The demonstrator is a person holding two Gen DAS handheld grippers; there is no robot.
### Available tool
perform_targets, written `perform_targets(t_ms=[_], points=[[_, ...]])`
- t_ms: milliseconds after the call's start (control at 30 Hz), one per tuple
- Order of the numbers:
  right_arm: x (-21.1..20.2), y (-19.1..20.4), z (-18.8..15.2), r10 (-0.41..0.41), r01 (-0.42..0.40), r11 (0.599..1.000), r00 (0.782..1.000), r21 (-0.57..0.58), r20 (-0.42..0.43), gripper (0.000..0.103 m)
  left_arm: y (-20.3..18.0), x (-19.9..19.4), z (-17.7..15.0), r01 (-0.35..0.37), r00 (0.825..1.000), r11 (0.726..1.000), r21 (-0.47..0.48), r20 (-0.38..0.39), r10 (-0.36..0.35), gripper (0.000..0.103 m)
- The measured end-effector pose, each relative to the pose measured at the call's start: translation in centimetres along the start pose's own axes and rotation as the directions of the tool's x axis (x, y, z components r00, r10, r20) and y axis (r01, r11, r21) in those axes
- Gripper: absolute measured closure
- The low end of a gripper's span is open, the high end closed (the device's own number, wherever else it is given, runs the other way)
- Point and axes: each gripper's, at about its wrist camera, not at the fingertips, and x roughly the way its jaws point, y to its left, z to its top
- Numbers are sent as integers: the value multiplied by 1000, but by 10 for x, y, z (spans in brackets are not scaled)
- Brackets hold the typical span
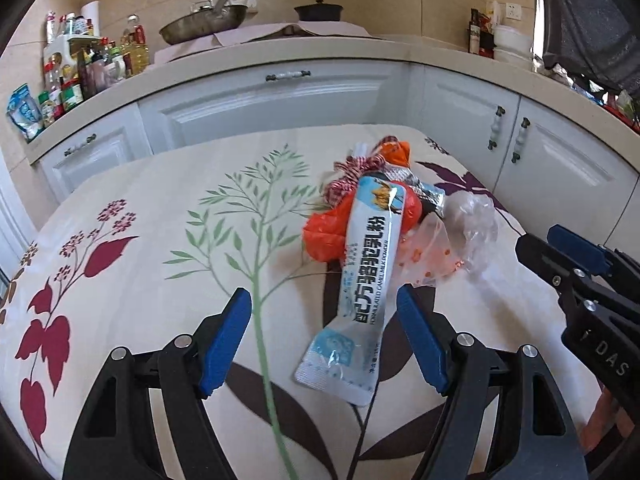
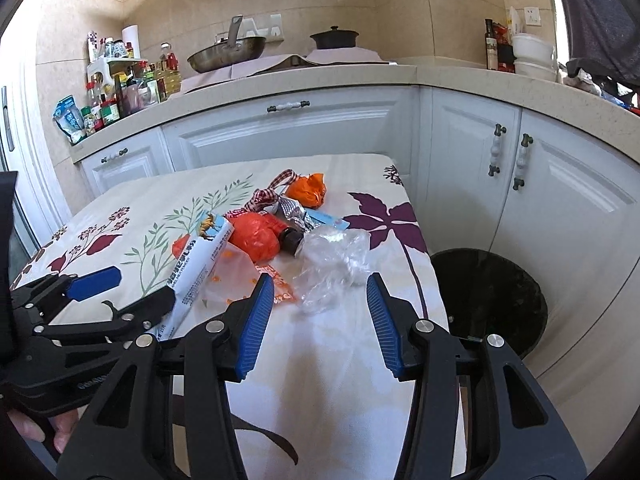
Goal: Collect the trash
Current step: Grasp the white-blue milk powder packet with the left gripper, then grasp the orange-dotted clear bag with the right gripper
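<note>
White kitchen cupboards [image 2: 288, 136] run behind a desk [image 1: 120, 208] with a leaf-print cloth. Trash sits in one heap on the far right part of the desk. On top lies one long white and blue milk powder packet [image 1: 360, 276]. Two orange bags [image 2: 256, 236] show, one big and one small. One clear crumpled bag [image 2: 332, 264] lies at the right of the heap. One brown bottle [image 2: 291, 240] is mostly hidden under the bags. A red checked ribbon [image 1: 352, 172] and silver wrappers are tangled, so they are hard to count. One dark bin [image 2: 492, 300] stands on the floor beside the desk, partly cut off by the right gripper [image 2: 320, 316]. The left gripper [image 1: 324, 336] is spread wide with the packet's near end between its fingers, not pinched. The right gripper is spread too and holds nothing.
</note>
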Motion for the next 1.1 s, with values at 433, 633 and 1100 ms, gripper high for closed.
perform_targets(t_ms=[433,633,1100], points=[[2,2,1,11,-11,1000,1000,-10,-11,54,-4,12,-5,65,997,998,20,-48,-64,79],[4,11,3,27,-28,999,999,-27,-18,54,0,0,-8,72,997,997,13,-35,-71,83],[23,47,15,87,-91,991,995,-96,-48,48,54,-17,-5,-37,999,995,-92,-19,35,83]])
